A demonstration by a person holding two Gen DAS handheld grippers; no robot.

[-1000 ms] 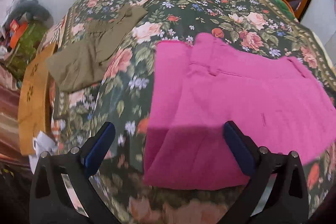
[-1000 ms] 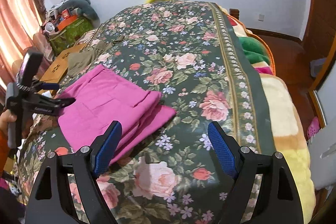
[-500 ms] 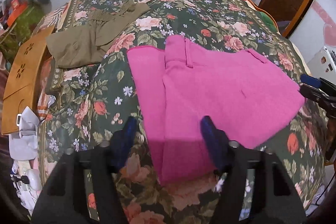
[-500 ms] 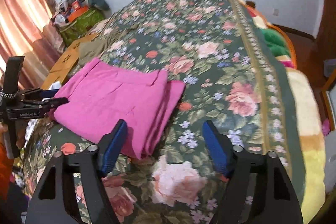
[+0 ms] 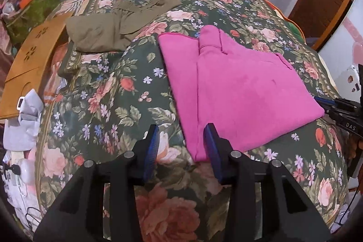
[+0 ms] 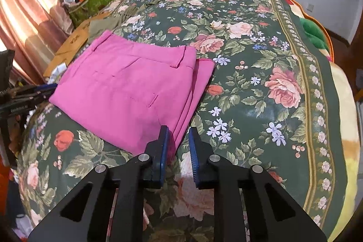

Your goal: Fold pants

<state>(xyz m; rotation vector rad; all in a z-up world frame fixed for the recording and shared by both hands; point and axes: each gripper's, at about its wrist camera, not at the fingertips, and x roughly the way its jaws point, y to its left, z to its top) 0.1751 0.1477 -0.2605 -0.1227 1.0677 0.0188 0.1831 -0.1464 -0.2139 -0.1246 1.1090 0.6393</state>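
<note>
**Me:** Left tool (image 5: 180, 140) is closing over the near left corner of the pants (image 5: 238, 92), with only the cloth's edge by its right pad; I can't see it pinched. Right tool (image 6: 178, 141) is closing too, now narrow, with the near right corner's edge between the pads.

**Partner:** Where are the pants?

**Me:** Flat on the bed (image 6: 261, 42), a stacked pink rectangle.

**Partner:** How far along?

**Me:** Layers are already folded over, I judge. Probably one more fold remains, or just shifting it aside.

Folded pants (image 5: 238, 92) on bedspread (image 5: 109, 110), second garment (image 5: 109, 28) behind, leftward.
</note>
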